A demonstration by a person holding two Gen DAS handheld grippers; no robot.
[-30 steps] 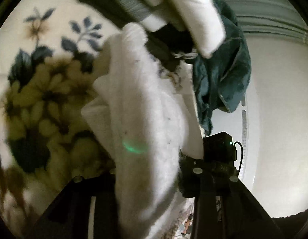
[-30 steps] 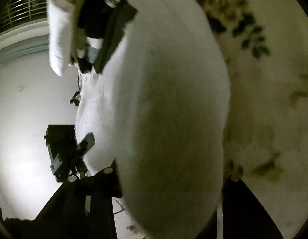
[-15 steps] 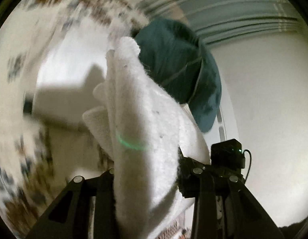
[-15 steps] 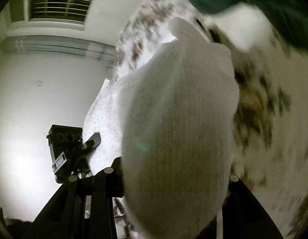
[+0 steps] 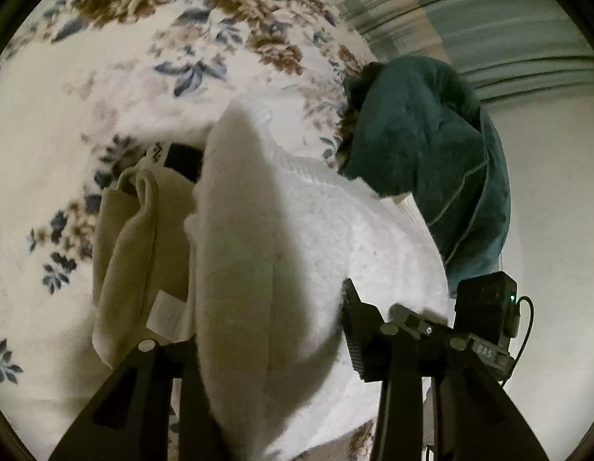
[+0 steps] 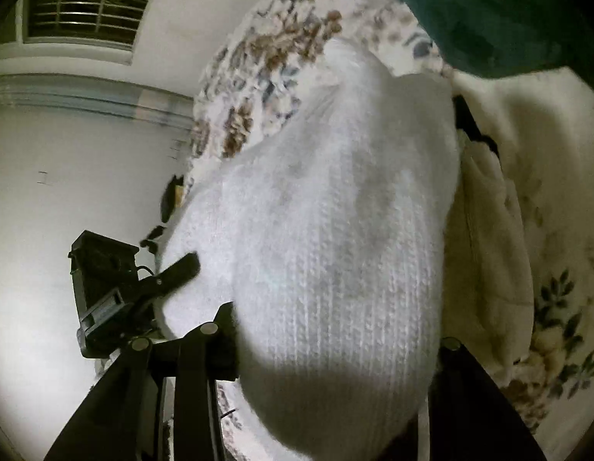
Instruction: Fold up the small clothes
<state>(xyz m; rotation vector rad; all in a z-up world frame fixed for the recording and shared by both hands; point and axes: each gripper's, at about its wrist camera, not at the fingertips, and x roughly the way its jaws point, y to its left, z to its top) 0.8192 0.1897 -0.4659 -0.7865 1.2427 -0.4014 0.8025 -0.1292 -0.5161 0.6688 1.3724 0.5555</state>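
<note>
A white knitted sock (image 5: 281, 253) fills the middle of the left wrist view, folded over and pinched between my left gripper's (image 5: 273, 349) fingers. The same white sock (image 6: 335, 238) fills the right wrist view, held in my right gripper (image 6: 335, 342). Both grippers are shut on it, close side by side; my right gripper (image 5: 377, 342) shows in the left wrist view and my left gripper (image 6: 143, 299) in the right wrist view. The sock hangs just above the floral blanket (image 5: 123, 57).
A beige garment (image 5: 131, 253) with a white label lies on the blanket left of the sock, also seen in the right wrist view (image 6: 485, 253). A black-and-white item (image 5: 173, 157) lies behind it. A dark teal garment (image 5: 431, 161) lies at the blanket's far edge.
Both grippers have swung with the sock away from the black-and-white clothes, over the blanket, down beside the beige garment. The sock stays held in both.
</note>
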